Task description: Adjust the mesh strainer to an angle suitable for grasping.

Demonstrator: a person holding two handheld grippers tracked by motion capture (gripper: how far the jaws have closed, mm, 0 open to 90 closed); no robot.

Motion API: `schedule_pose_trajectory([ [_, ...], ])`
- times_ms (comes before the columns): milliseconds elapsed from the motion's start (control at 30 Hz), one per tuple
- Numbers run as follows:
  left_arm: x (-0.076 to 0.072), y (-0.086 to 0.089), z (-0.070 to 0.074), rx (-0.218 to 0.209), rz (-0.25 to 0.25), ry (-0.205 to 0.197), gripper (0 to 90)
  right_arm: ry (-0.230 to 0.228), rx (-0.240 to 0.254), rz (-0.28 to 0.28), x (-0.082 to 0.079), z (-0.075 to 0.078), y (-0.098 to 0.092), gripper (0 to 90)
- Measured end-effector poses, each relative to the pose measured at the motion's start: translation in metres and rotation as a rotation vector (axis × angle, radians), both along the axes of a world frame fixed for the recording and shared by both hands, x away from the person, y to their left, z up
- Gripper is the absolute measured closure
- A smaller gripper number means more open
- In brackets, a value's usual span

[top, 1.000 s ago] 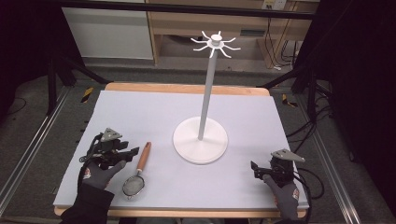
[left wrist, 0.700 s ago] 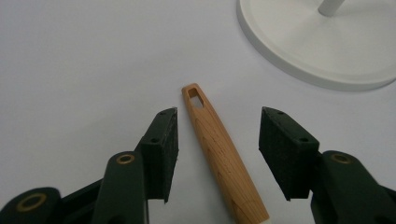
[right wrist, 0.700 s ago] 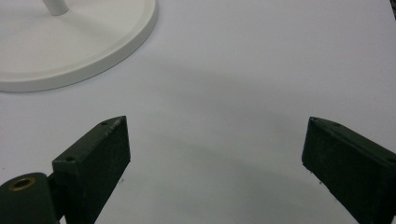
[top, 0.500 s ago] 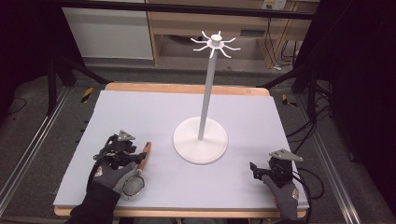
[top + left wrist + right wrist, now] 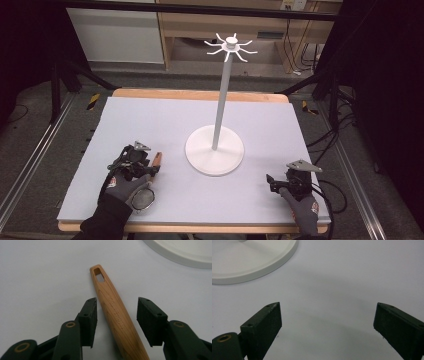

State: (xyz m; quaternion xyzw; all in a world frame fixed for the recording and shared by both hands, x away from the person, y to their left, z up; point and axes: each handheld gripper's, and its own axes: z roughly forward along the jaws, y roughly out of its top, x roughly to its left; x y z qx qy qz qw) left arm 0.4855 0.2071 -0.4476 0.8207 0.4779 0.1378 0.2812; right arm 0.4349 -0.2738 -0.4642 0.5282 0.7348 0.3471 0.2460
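Nearest the camera in the high view, left of the white stand base (image 5: 215,150): left gripper (image 5: 145,167) low over the strainer (image 5: 141,195), gloved hand on top of it, mesh bowl (image 5: 141,199) poking out under the wrist at the near side. In the left gripper view, wooden handle (image 5: 112,312) lying flat on the lilac mat (image 5: 37,277), running between the two black jaws, hanging hole (image 5: 99,274) at the tip pointing toward the stand base (image 5: 185,252). Left jaws just been closing in around the handle, still not clamped: one pad (image 5: 91,315) right beside the wood, maybe brushing it, cannot tell; other pad (image 5: 150,317) clearly apart with mat showing in the gap. Handle tip (image 5: 157,157) sticking out past the gripper toward the stand base, short of it, not touching. Right of the stand base, about as near the camera: right gripper (image 5: 280,182) resting low on the mat (image 5: 280,125), gloved hand behind it, jaws spread wide, nothing between them, bare mat between the pads in the right gripper view, rim of the stand base (image 5: 254,262) ahead of it. Farther back: stand base round and flat near mat centre, thin white pole (image 5: 222,95) upright from it, ring of hooks (image 5: 231,46) at the top. Beyond that, far edge of the wooden table (image 5: 200,94).
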Motion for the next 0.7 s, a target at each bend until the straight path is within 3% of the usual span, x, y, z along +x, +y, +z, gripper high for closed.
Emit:
schedule_pose_trajectory([
  [300,0.0013,-0.0047,-0.0092,0.027,0.002,0.038,55.6,0.001,-0.009,0.013,0.0008,-0.0011,0.0002,8.3],
  [600,0.0005,-0.0024,-0.0063,0.029,0.013,0.047,58.8,0.007,-0.002,0.007,0.0005,-0.001,0.0011,8.4],
  [700,-0.0004,0.0029,-0.0027,0.028,0.014,0.044,63.8,0.007,-0.001,0.007,0.0004,-0.0009,0.0011,8.4],
])
